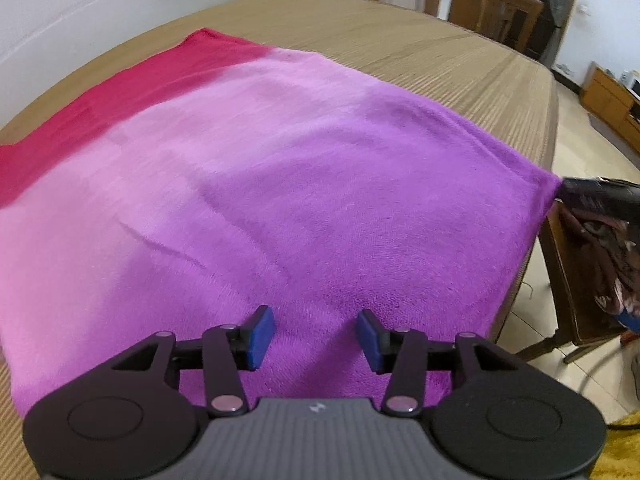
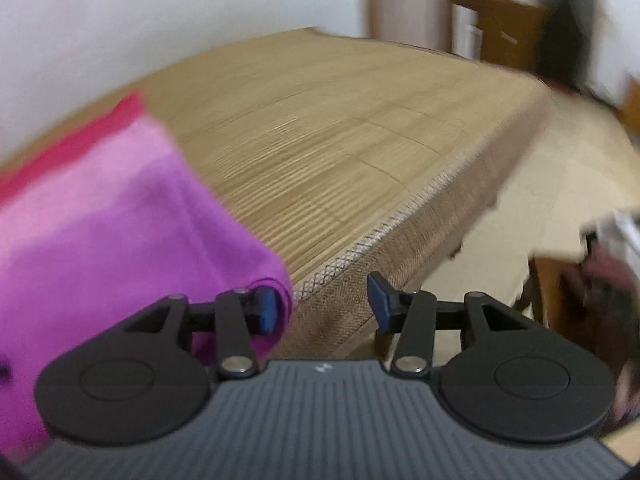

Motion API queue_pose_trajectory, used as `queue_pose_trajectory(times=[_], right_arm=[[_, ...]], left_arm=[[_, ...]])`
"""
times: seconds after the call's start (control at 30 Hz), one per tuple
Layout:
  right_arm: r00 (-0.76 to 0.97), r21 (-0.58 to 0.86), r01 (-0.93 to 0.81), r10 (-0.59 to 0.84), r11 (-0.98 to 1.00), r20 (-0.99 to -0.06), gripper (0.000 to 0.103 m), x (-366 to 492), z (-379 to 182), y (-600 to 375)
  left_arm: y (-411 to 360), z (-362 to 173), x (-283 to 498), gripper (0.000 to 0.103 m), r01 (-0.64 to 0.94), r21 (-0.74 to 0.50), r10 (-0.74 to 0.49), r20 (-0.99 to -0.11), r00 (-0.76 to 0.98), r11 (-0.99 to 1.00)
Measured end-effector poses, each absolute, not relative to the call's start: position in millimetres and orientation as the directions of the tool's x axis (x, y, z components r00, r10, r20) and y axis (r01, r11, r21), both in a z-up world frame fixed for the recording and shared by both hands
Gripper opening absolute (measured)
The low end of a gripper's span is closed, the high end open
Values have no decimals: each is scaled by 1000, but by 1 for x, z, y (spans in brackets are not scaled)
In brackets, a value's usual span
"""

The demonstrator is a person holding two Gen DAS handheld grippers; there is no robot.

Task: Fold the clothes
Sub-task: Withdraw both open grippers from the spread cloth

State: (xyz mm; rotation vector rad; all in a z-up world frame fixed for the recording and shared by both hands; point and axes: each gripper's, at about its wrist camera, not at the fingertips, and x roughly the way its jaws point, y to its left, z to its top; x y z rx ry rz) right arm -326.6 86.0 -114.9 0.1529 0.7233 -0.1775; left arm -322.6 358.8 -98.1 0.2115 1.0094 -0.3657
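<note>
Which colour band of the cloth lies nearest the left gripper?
The purple band, right under the open left gripper; the pink band and red band lie farther away.

1. Both views are evenly lit by soft, bright light; shadows are weak.
2. The left wrist view is sharp.
3. The right wrist view is blurred overall.
4. Fisheye distortion curves the edges; corners are dark.

One cloth (image 1: 248, 184), one mat (image 1: 420, 52), perhaps two wooden chairs (image 1: 496, 16).
</note>
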Motion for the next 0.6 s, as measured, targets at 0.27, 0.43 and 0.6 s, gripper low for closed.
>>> queue_pose_trajectory(times=[0.27,0.43,0.6], right_arm=[[698,26,-33,41,999,-715,49,-319,-100,67],[654,2,-188,127,982,-745,49,-315,-91,55],[645,57,-284,235,957,-727,49,-295,-89,65]], left_arm=[[343,-97,-329,61,234,36,-86,-867,491,971],[333,-96,-327,70,97,53,0,-877,480,994],[326,-96,-329,75,-25,54,60,-879,473,998]])
